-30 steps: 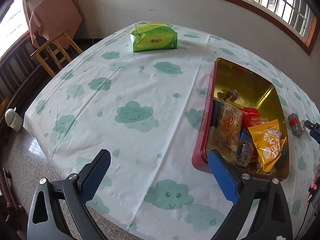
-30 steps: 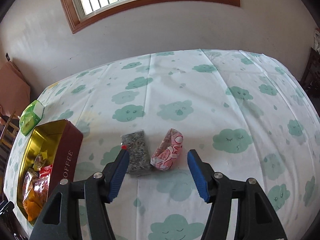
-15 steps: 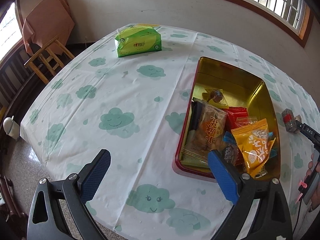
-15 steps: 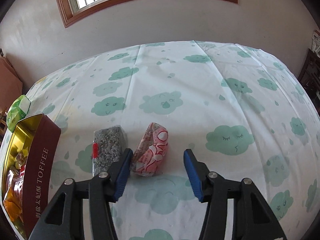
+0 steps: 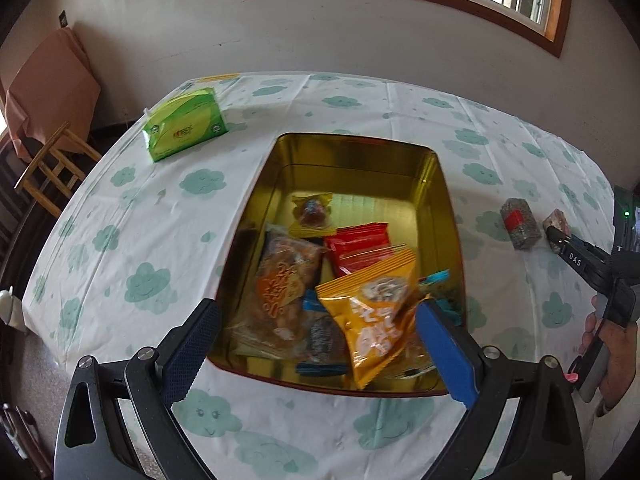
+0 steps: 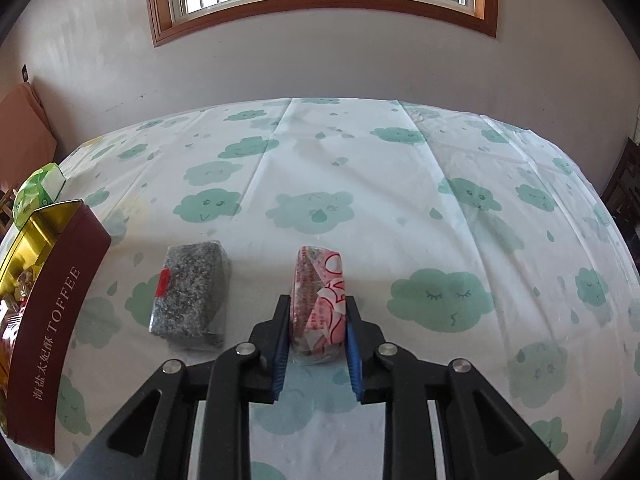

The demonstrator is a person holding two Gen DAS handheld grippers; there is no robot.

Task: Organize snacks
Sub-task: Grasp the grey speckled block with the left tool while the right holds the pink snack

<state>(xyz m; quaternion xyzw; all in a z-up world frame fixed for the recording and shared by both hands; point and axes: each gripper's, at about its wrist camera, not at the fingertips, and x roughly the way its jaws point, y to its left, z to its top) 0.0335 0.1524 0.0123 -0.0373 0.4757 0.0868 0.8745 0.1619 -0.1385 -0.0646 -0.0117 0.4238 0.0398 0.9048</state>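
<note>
The right tool (image 6: 317, 338) tilts down toward the table (image 6: 400, 208), and its jaws have just been closing: they now pinch the pink-and-white snack packet (image 6: 318, 300) from both sides, the packet standing on its edge on the cloud-print cloth. Just beside it, to its left, lies a grey speckled snack block (image 6: 192, 290) with a red tab, untouched. Further left stands the red toffee tin (image 6: 52, 300), its gold inside already holding several packets. The left tool (image 5: 316, 350) hangs over the near end of that tin (image 5: 360, 160), angled down, its blue pads spread wide with nothing between them. A hand (image 5: 612, 354) grips the right tool's handle at the table's edge. A green tissue pack (image 5: 185, 123) sits near the far corner.
</note>
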